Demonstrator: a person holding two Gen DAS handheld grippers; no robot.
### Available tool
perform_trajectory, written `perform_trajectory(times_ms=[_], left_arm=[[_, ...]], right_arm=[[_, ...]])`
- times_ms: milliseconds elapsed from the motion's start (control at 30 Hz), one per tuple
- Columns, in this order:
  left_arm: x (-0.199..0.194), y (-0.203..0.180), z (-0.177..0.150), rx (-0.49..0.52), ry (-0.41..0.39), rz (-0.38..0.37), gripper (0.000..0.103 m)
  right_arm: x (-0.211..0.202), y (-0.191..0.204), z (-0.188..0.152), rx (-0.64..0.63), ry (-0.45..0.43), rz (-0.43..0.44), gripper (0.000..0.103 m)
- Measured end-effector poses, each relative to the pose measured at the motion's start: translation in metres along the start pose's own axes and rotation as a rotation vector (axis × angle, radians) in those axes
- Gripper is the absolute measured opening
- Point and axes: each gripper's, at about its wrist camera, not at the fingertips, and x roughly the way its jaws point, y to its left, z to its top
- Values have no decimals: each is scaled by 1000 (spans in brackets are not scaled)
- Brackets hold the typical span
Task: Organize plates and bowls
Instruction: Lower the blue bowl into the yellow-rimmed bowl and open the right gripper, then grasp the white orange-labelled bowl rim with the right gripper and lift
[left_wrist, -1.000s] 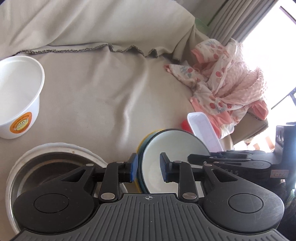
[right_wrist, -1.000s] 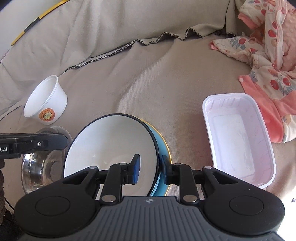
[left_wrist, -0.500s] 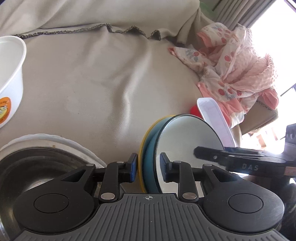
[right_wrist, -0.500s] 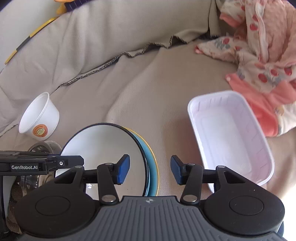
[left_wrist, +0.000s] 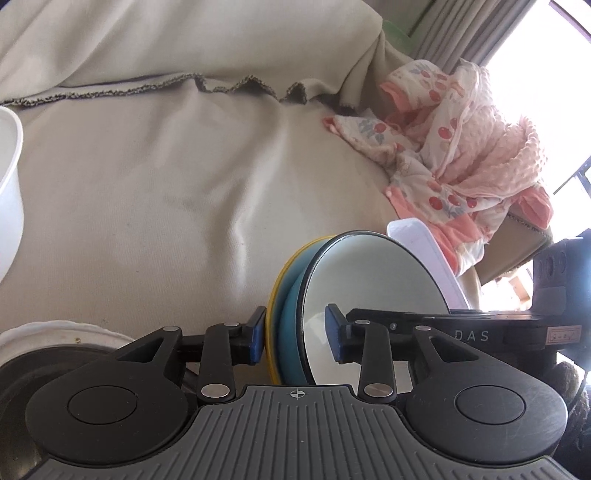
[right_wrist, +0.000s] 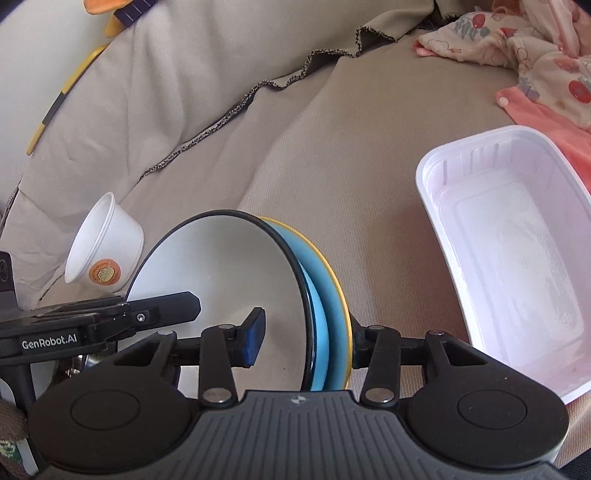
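Together straddling nested white, blue and yellow-rimmed bowls (left_wrist: 369, 295): left gripper (left_wrist: 295, 336) jaws opening, right gripper (right_wrist: 301, 341) jaws closing, neither visibly pinching.

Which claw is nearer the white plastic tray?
Right. The right claw, closing around the stacked plates, sits just beside the tray; the left claw, opening around the same stack, is on its far side.

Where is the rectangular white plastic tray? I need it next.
In the right wrist view, the rectangular white plastic tray lies on the beige cover, right of the stacked plates.
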Motion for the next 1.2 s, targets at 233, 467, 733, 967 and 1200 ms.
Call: perform_trajectory(times_ms=[233, 467, 733, 967, 1200], left_arm=[[-11, 11, 5, -67, 42, -40, 33], [-41, 46, 3, -196, 72, -63, 39], [-104, 60, 15, -235, -90, -70, 30], [-188, 135, 21, -391, -410, 368, 30], [-189, 202, 19, -571, -416, 375, 30]], right_arm=[[-2, 0, 8, -15, -29, -41, 43], [-39, 33, 18, -147, -129, -153, 43], [-56, 120, 35, -394, -216, -150, 58], [14, 201, 52, -469, -70, -139, 63], [81, 254, 55, -434, 3, -152, 70]])
